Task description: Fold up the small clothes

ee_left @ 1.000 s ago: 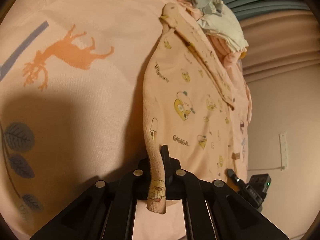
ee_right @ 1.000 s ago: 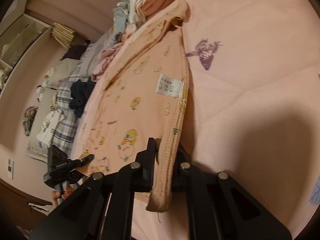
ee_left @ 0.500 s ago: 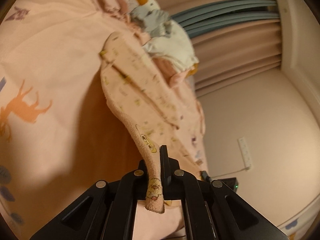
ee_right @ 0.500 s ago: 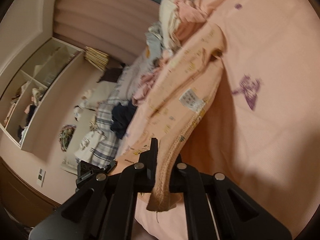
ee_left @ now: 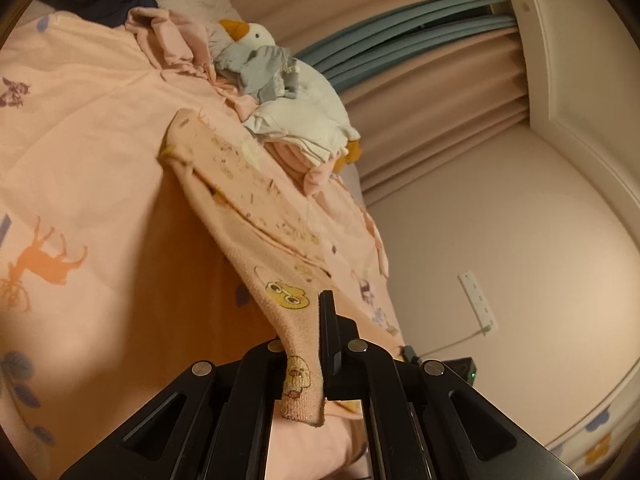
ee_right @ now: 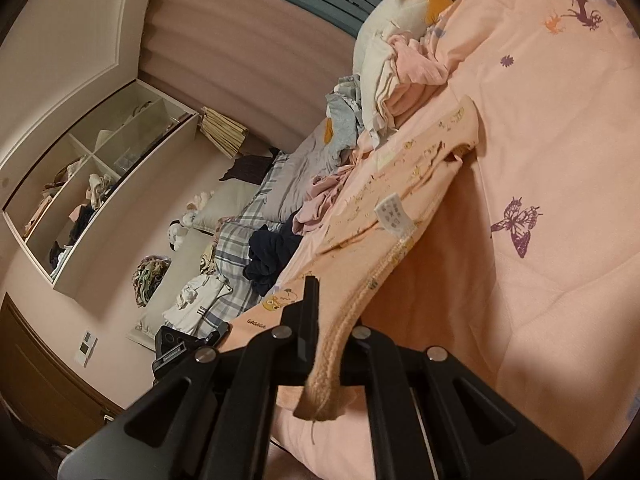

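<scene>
Bedroom, pink printed bedspread point(ee_left: 80, 128) | left gripper point(ee_left: 310, 344) clamped on pink garment point(ee_left: 256, 216) hem | right gripper point(ee_right: 324, 332) clamped on opposite hem | garment stretched between them above bedspread, far end touching it beside clothes pile point(ee_left: 280, 92) with plush duck point(ee_left: 256, 36)

Pink printed garment point(ee_left: 256, 216) lifted off bedspread, stretched taut. Near corners raised, far end resting by clothes pile. White label point(ee_right: 394, 216) faces up.
</scene>
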A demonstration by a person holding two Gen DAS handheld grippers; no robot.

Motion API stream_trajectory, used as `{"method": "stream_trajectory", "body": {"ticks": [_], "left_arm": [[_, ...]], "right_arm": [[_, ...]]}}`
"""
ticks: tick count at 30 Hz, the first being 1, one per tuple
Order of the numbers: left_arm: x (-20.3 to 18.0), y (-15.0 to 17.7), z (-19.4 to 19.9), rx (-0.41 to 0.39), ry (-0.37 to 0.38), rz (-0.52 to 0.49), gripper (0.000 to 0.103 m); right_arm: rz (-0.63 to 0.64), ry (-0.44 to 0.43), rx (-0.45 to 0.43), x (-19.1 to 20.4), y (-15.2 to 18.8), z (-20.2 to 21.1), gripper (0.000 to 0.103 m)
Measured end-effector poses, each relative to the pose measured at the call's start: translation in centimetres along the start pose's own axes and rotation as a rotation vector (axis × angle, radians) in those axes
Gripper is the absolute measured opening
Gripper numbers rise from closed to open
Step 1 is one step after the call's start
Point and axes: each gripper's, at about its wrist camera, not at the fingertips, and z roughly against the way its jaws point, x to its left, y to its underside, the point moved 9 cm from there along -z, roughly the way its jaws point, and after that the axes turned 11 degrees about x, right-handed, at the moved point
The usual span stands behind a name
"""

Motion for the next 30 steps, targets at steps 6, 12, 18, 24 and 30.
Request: {"method": "stream_trajectory", "body": {"ticks": [6,12,18,24,30], "left_arm": [[-1.6,1.6,1.7,0.020,-0.015,-0.036,0.000],[-2.7,2.7,3.2,0.026,-0.022,-0.032,0.000],[-3.0,1.2,2.9,0.023,-0.030,-0.021,0.000],[-1.6,-1.8,1.0,0.043,-0.070,-0.008,0.000],[1.0,-7.1,-1.9,0.039,-0.104,0.025,0.000]], "right_arm": [[0.044,0.016,0.017,1.4,0.8,1.8,0.003],[0.108,0.018,0.049,3.6,1.9,3.4,0.003],[0.151,0.024,0.056,4.4,1.6,3.8,0.004],[0.135,0.055,0.058,3.2,-1.4,1.8,0.005],[0.077,0.111,0.048,0.6,-6.7,-1.1,0.006]]}}
